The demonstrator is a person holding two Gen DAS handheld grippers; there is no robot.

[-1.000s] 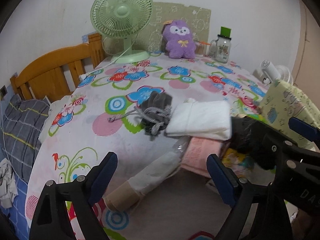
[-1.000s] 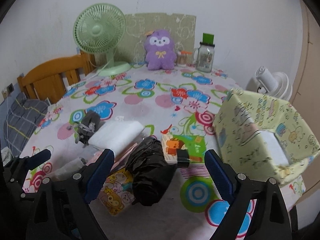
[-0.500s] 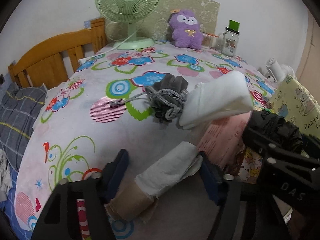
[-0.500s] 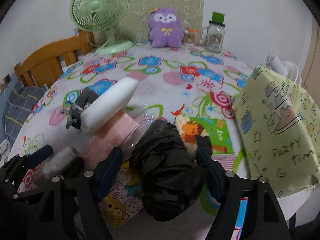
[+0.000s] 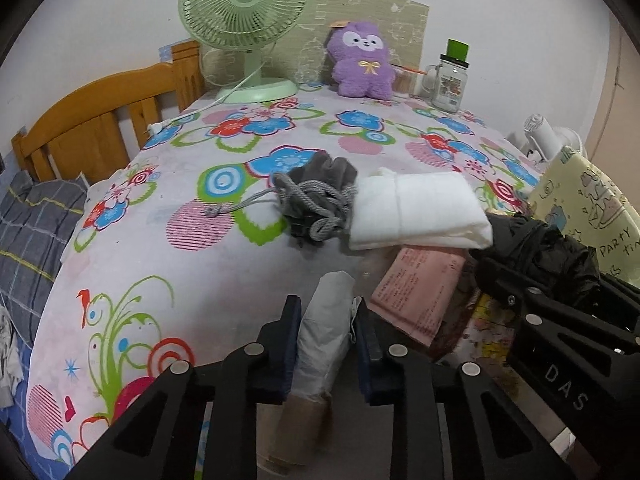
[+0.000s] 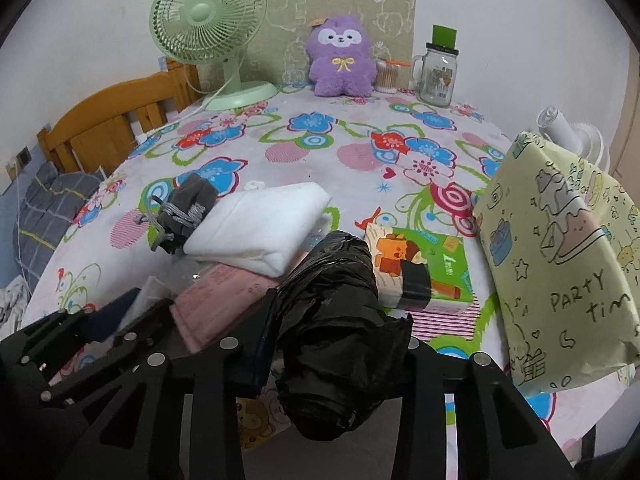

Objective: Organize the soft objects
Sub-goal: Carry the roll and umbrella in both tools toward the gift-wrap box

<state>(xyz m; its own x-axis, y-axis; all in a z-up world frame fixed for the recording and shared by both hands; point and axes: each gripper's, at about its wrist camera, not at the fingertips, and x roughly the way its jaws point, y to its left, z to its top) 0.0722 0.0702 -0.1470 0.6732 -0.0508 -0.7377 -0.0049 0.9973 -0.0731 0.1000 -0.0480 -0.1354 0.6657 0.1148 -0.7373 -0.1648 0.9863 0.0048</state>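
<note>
On the flowered tablecloth (image 5: pixel 168 184), my left gripper (image 5: pixel 326 332) has its jaws closing on a white roll with a cardboard core (image 5: pixel 324 332); both pads touch its sides. My right gripper (image 6: pixel 338 336) is closing around a crumpled black plastic bundle (image 6: pixel 332 308), which fills the gap between the fingers. A folded white cloth (image 5: pixel 416 210) (image 6: pixel 260 228) lies just beyond, partly on a pink pack (image 5: pixel 420 292) (image 6: pixel 224 296). A grey drawstring pouch (image 5: pixel 320 200) (image 6: pixel 184 210) touches the cloth's left end. A purple plush toy (image 5: pixel 362 64) (image 6: pixel 340 58) sits at the back.
A yellow-green paper gift bag (image 6: pixel 560 260) stands at the right edge. A green and orange tissue pack (image 6: pixel 424 268) lies beside the black bundle. A green fan (image 5: pixel 244 8) and a glass jar (image 5: pixel 450 76) stand at the back. A wooden headboard (image 5: pixel 100 120) is at left.
Both pairs of jaws have narrowed from wide apart: the left onto the white roll, the right onto the black bundle. The right gripper has come down slightly.
</note>
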